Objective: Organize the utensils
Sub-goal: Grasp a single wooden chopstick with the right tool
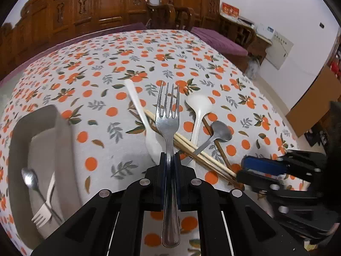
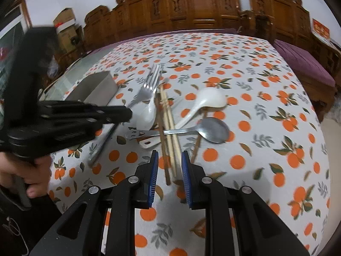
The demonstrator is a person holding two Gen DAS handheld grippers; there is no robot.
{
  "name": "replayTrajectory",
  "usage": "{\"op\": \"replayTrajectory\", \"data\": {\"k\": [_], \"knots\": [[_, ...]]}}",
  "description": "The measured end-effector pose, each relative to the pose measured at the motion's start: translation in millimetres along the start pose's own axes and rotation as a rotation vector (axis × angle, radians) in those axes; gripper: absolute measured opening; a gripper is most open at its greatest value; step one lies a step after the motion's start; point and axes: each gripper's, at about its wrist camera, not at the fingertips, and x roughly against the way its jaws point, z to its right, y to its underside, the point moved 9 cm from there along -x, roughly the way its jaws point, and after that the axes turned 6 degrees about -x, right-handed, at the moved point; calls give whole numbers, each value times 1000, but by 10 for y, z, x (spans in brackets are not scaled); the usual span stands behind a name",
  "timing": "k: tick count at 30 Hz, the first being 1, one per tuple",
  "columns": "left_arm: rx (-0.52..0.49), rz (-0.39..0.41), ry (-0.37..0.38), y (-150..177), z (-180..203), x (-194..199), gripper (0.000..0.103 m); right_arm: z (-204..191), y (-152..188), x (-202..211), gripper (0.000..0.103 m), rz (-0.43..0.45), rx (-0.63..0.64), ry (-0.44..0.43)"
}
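Left gripper (image 1: 169,160) clamps a metal fork (image 1: 167,115) above the bench (image 1: 106,68). Right gripper (image 2: 169,170) stands narrowly parted, empty, over the chopsticks (image 2: 170,132). The tray (image 1: 21,132) holds one fork and one spoon; spoons and chopsticks remain unsorted.

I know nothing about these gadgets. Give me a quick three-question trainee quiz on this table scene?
1. True or false: the left gripper is clamped on the silver metal fork.
2. What lies between the open right gripper's blue pads: A the pale wooden chopsticks, B a plate, C a cup?
3. Name the two utensils in the grey rectangular tray.

Key: 1 true. 2 A. 3 A small metal spoon and a white fork.
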Motion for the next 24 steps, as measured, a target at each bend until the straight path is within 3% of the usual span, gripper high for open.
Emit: {"op": "replayTrajectory", "data": {"k": [8, 11, 24], "knots": [[36, 44, -10, 153, -153, 321, 6, -53, 52, -275, 24, -48, 66, 27], [41, 56, -18, 212, -189, 413, 6, -60, 87, -329, 14, -65, 74, 23], [60, 76, -30, 314, -332, 592, 6, -142, 123, -370, 6, -77, 94, 23]]}}
